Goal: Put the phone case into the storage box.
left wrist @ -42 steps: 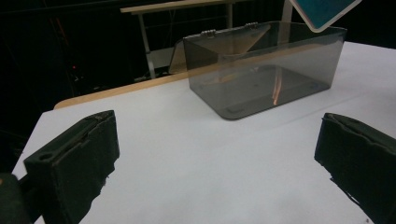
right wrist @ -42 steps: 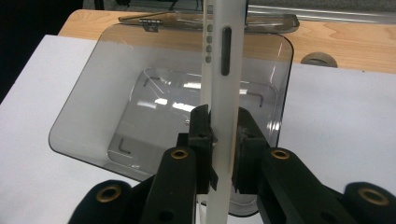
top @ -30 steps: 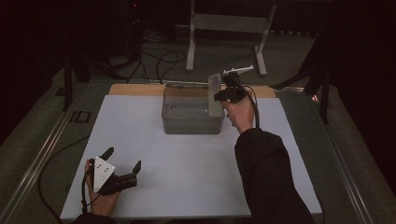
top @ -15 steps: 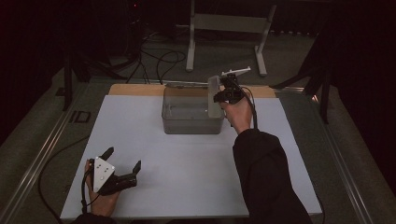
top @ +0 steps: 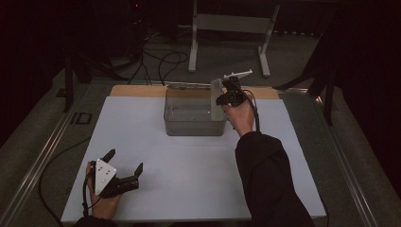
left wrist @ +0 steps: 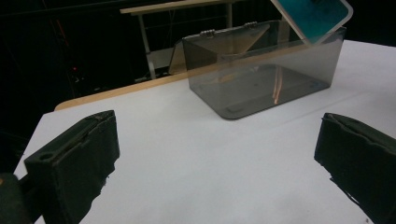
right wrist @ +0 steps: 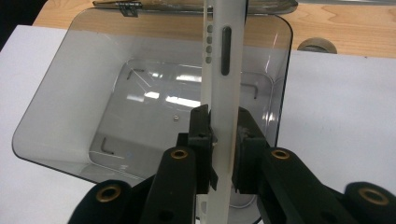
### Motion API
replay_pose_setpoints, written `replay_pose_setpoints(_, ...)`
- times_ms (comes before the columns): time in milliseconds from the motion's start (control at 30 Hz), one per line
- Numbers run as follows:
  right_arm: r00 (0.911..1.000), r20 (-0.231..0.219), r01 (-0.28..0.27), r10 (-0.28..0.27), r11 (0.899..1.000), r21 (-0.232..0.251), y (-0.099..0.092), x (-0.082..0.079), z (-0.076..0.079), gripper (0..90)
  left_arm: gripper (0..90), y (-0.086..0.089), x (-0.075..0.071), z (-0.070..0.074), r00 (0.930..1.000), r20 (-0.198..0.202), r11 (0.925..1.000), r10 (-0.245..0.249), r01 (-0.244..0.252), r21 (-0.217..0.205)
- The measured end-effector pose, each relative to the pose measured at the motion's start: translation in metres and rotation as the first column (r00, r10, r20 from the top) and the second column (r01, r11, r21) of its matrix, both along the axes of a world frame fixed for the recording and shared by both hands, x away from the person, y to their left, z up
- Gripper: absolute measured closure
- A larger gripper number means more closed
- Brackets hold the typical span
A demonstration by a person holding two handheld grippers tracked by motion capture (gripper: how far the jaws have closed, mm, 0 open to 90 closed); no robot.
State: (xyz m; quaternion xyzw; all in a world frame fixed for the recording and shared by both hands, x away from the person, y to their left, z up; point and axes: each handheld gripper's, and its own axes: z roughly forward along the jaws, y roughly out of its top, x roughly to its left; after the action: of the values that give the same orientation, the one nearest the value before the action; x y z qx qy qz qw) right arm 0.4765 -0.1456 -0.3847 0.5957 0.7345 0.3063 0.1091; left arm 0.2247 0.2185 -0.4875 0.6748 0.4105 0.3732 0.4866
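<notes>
A flat white device with a teal face — a phone or small tablet [right wrist: 223, 70] — is held edge-on over the open clear plastic box [top: 194, 113]. In the right gripper view its thin white edge runs straight up the middle, with a dark slot and a few small round buttons on it, and the box's empty bottom lies below and behind. In the left gripper view the device's teal face [left wrist: 313, 16] shows tilted above the box's right-hand end, its lower corner at about rim height; whether it touches the rim cannot be told.

The right gripper [top: 226, 97] has its jaws clamped on the device's two faces, one black pad pressed to each side. In the high view the person's right hand [top: 241, 116] holds it at the box's right end, the dark sleeve [top: 267, 179] reaching in from the bottom.

The box is smoky and transparent, with rounded corners; its hinged lid [left wrist: 224, 39] is open and leans back behind the far wall. It stands at the far side of the white worktop [top: 189, 175], just before a strip of bare wood [top: 137, 91] along the far edge.

The left gripper [top: 124, 171] rests low on the near left of the worktop, well apart from the box, in the person's left hand [top: 101, 203] — its jaws stand wide apart with nothing between them, and a grey three-cornered plate sits on top
</notes>
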Motion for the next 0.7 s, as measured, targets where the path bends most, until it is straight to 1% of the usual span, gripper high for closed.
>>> replay_pose_setpoints(300, 0.9999, -0.01, -0.001, 0.0, 1.0, -0.02, 0.002, 0.003, -0.007, 80.5, 0.7, 0.0, 0.0, 0.0, 1.0, -0.001, 1.0, -0.003, 0.003, 0.002)
replay_pose_setpoints(700, 0.9995, -0.026, 0.018, -0.019, 1.0, -0.021, -0.003, 0.008, -0.012, 80.4, 0.7, 0.0, 0.0, 0.0, 1.0, -0.002, 1.0, 0.0, 0.0, 0.0)
